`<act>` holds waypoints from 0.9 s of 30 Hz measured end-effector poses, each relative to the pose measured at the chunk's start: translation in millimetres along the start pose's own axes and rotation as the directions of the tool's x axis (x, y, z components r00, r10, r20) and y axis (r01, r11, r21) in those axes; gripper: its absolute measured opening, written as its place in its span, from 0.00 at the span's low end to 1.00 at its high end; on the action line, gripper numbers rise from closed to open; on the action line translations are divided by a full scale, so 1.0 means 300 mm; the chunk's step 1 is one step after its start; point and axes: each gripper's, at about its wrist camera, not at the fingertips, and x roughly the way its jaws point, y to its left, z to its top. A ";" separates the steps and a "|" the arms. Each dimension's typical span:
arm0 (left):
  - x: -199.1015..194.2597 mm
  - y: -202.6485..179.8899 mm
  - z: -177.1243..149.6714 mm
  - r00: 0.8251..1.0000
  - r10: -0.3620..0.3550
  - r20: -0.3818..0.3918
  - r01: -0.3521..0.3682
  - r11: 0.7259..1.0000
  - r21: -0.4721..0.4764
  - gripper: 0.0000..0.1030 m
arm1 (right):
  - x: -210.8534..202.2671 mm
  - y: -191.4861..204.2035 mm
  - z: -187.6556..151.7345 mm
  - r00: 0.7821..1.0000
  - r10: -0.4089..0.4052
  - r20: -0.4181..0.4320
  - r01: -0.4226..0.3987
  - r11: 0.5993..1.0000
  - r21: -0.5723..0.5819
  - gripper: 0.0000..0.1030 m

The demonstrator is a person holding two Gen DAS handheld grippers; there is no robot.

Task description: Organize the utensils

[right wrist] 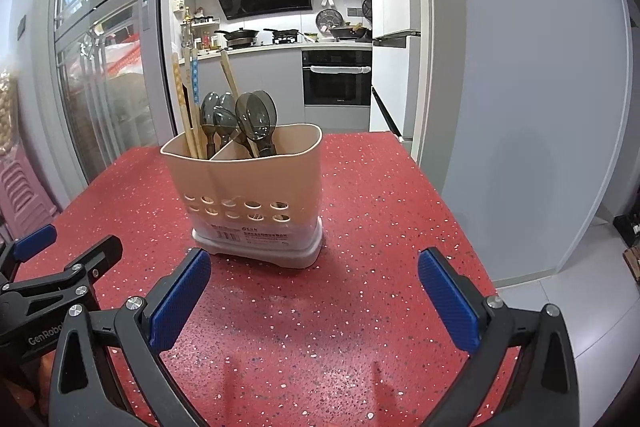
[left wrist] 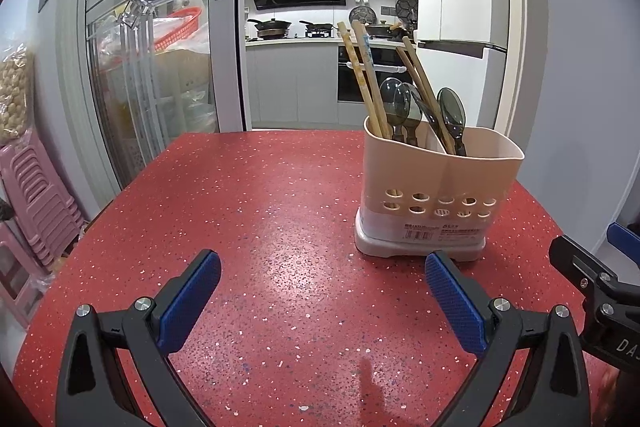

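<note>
Both tools hover low over the red speckled counter (left wrist: 280, 227) with nothing between their pads: the left hand-held gripper (left wrist: 323, 301) has its jaws spread wide, and so does the right hand-held gripper (right wrist: 314, 301). The beige utensil holder (left wrist: 434, 187) stands upright ahead of both, forward and to the right of the left one, forward and slightly left of the right one, apart from either. A divider splits it into two compartments, and both hold a mix: wooden chopsticks (left wrist: 366, 79) and smoky translucent spoons (left wrist: 404, 109) lean together in each, so sorting looks unfinished. The chopsticks are probably light, stiff and thin, apt to pivot or slip from a pinch; the exposed upper shafts, well above the rim, look the best place to take them, one or a close pair at a time. The spoons seem to be hard plastic, light and smooth; their narrow necks just below the bowls should give a surer hold than the curved bowls. The holder itself looks light and may tip or slide when something drags against it.
</note>
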 end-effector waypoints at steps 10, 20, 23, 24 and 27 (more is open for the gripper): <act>-0.003 -0.001 0.000 1.000 -0.002 -0.002 0.002 1.000 -0.001 1.00 | 0.002 -0.001 -0.001 1.000 0.000 0.000 0.000 1.000 0.000 1.00; -0.001 -0.008 -0.001 1.000 -0.003 -0.006 0.003 1.000 0.000 1.00 | 0.000 -0.001 -0.001 1.000 0.000 -0.001 0.000 1.000 0.003 1.00; -0.001 -0.007 -0.001 1.000 -0.001 -0.005 0.001 1.000 -0.001 1.00 | 0.000 -0.002 -0.001 1.000 0.001 -0.002 -0.001 1.000 0.004 1.00; -0.001 -0.008 -0.003 1.000 -0.002 -0.004 0.002 1.000 -0.001 1.00 | 0.000 -0.002 -0.001 1.000 0.001 -0.002 -0.001 1.000 0.003 1.00; 0.000 -0.008 -0.003 1.000 -0.002 -0.005 0.002 1.000 0.002 1.00 | 0.000 -0.002 -0.001 1.000 0.001 -0.001 -0.001 1.000 0.003 1.00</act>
